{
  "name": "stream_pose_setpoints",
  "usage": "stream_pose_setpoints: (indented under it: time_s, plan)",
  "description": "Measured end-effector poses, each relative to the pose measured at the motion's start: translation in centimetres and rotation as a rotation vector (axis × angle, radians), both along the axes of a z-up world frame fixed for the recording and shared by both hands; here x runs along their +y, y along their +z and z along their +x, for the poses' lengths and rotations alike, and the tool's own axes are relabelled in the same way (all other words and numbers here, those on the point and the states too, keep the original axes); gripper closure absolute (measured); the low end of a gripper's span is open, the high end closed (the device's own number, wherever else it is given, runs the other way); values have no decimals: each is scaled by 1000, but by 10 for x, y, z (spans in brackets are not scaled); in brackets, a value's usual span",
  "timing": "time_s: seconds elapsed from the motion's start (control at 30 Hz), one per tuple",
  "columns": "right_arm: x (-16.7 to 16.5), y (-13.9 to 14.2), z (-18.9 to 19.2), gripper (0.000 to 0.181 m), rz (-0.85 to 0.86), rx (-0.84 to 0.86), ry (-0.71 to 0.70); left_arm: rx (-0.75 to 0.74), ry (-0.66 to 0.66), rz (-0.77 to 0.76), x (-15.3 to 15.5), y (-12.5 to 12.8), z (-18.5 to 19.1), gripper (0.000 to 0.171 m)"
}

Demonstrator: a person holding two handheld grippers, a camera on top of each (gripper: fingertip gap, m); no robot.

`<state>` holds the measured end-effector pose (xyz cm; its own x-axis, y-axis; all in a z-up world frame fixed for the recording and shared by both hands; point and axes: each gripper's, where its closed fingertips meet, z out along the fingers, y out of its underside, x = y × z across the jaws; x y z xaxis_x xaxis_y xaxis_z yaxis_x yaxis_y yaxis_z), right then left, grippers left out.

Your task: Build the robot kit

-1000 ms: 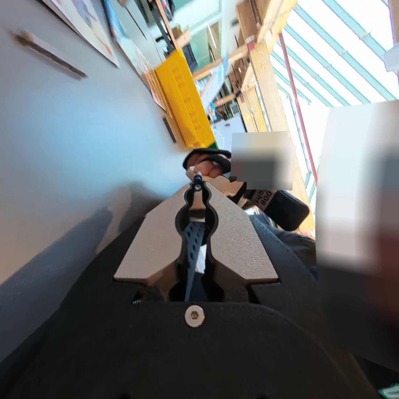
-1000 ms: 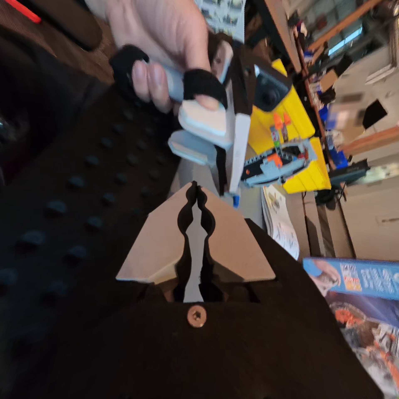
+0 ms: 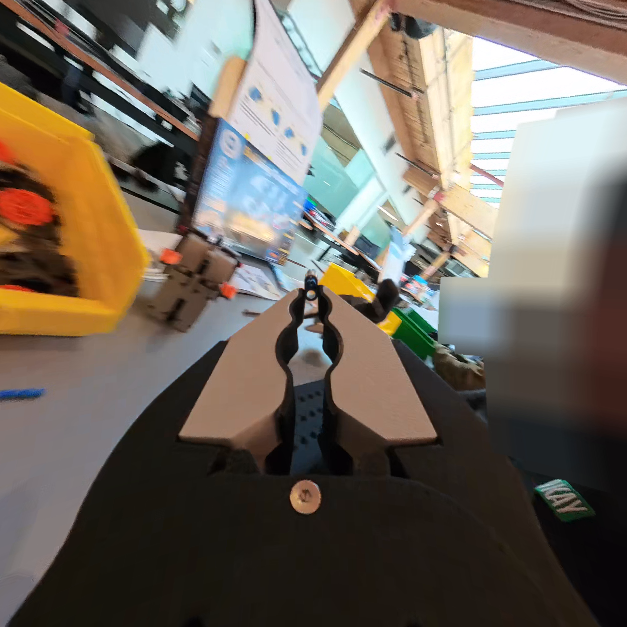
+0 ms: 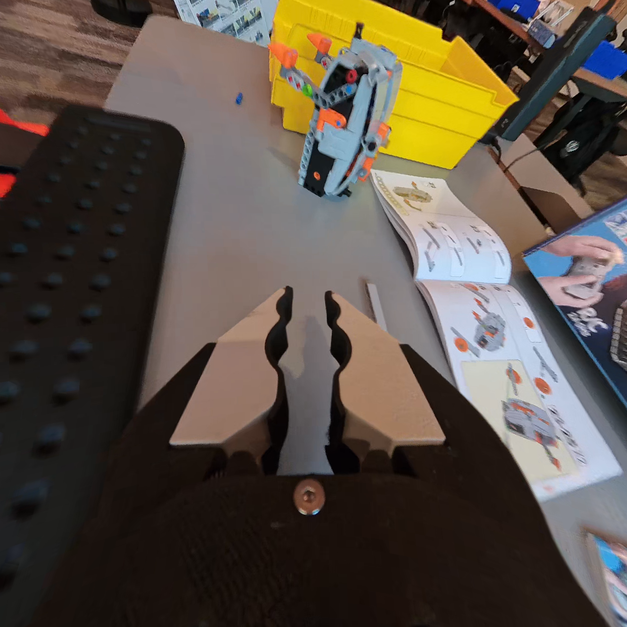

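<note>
While my left gripper (image 3: pixel 310 294) is pinching one small blue pin (image 3: pixel 310 284) at the tips of its jaws, my right gripper (image 4: pixel 308 296) is hovering with jaws parted and empty. One grey-and-orange brick model (image 4: pixel 346 112) is standing on the grey surface (image 4: pixel 237 220) beside what may be two stacked yellow bins (image 4: pixel 424 88); one booklet (image 4: pixel 475 305) is lying open, amid a workshop room.

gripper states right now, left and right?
Left gripper: shut on a small dark blue pin at its fingertips.
Right gripper: open, empty, above the grey table.
</note>
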<state>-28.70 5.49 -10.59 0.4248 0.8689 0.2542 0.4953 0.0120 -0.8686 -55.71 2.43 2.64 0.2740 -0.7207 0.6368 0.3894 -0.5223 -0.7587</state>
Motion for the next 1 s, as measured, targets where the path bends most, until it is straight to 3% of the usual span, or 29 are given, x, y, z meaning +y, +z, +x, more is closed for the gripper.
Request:
stream_pose_setpoints:
  time_s: [0.03,0.17,0.23,0.33,0.43,0.6,0.83,0.9,1.0]
  plan:
    - [-3,5,-15,161,-24,34,11,16,55,6,1,0,-16,166]
    - [-22,31,-120,155,-101,142,132,32,180,13,-2,-3,-56,166]
    - [-22,33,-180,156,-84,114,174,26,213,25,-4,-2,-66,167]
    - [1,17,-256,160,-28,-18,150,21,220,27,-10,-1,-70,167]
    - [29,-8,-304,162,-21,-103,60,46,229,34,-16,-2,-72,167]
    - [56,-43,-332,162,-111,-163,-43,45,224,46,-22,1,-82,167]
    - [76,-55,-327,159,-190,-163,-144,2,214,47,-25,-2,-97,167]
    - [73,-57,-327,176,-223,-151,-122,2,207,46,-25,-5,-96,167]
    - [66,-57,-324,177,-207,-192,-60,4,188,33,-22,-9,-92,167]
